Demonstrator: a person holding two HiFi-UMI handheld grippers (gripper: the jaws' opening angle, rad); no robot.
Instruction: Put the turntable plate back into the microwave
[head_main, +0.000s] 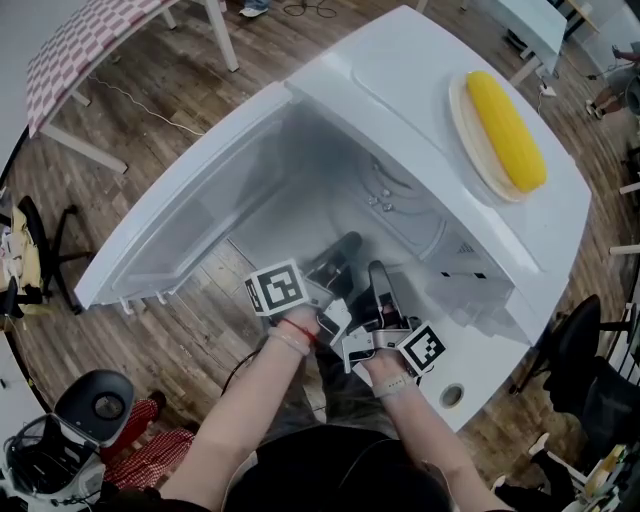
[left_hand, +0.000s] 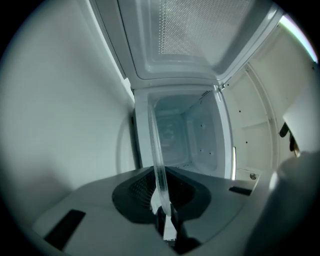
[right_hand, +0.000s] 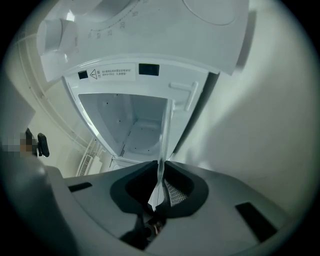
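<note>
Forearms reach side by side to the open microwave (head_main: 400, 85), where my left gripper (left_hand: 161, 197) and right gripper (right_hand: 159, 187) each have their jaws clamped on the rim of the clear turntable plate (left_hand: 156, 145). It shows edge-on at the mouth of the cavity. The door (head_main: 185, 225) hangs open on my left, and a corn cob (head_main: 507, 130) lies in a dish (head_main: 466, 125) on top of the microwave.

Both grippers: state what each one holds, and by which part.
The left gripper and the right gripper are each clamped on the rim of the clear turntable plate, which stands edge-on between their jaws.
</note>
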